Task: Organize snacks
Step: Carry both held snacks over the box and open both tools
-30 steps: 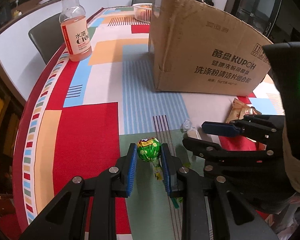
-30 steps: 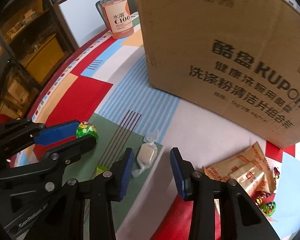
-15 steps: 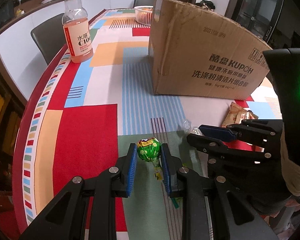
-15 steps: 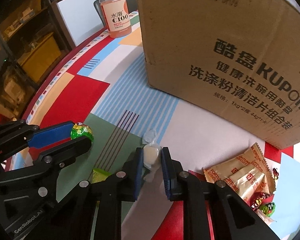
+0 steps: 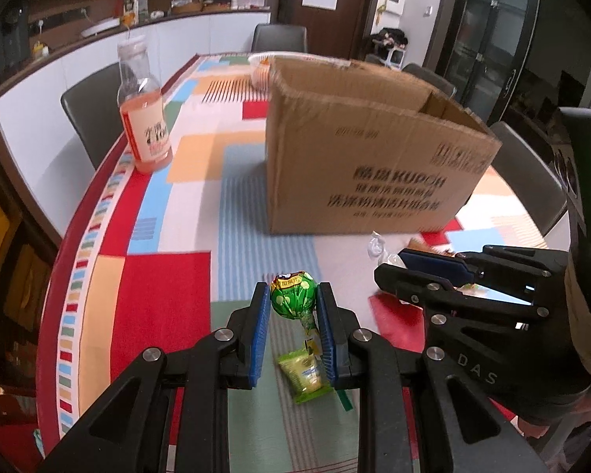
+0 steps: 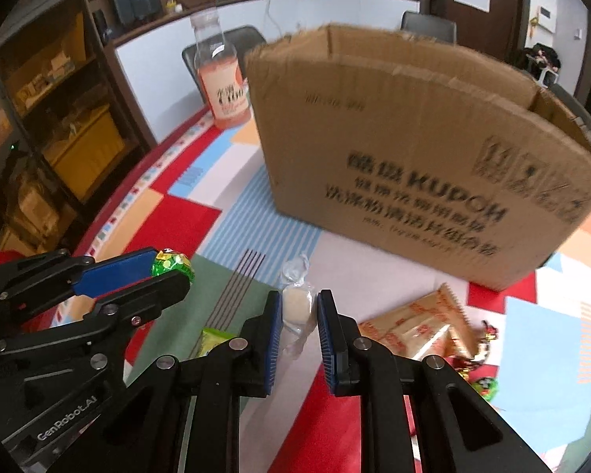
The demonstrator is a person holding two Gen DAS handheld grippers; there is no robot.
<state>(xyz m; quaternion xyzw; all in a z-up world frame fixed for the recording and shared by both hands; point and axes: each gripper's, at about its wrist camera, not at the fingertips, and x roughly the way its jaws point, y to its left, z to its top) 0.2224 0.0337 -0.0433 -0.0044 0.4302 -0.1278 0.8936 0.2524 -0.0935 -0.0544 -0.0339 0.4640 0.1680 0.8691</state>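
My left gripper (image 5: 291, 301) is shut on a green lollipop (image 5: 292, 299) and holds it above the table; both also show in the right wrist view (image 6: 172, 265). My right gripper (image 6: 298, 307) is shut on a white candy in clear wrap (image 6: 295, 305), lifted off the table. An open cardboard box (image 5: 374, 157) stands ahead of both grippers, and it also shows in the right wrist view (image 6: 413, 149). A small green packet (image 5: 305, 374) lies on the table below the left gripper.
A pink drink bottle (image 5: 145, 118) stands at the table's left edge. Orange snack packs (image 6: 417, 327) and small wrapped candies (image 6: 482, 378) lie right of my right gripper. A bowl (image 5: 262, 65) stands behind the box. Chairs surround the patterned table (image 5: 157, 276).
My right gripper closed on the white candy and lifted it. Both grippers have risen with their candies, so the box's open top now shows.
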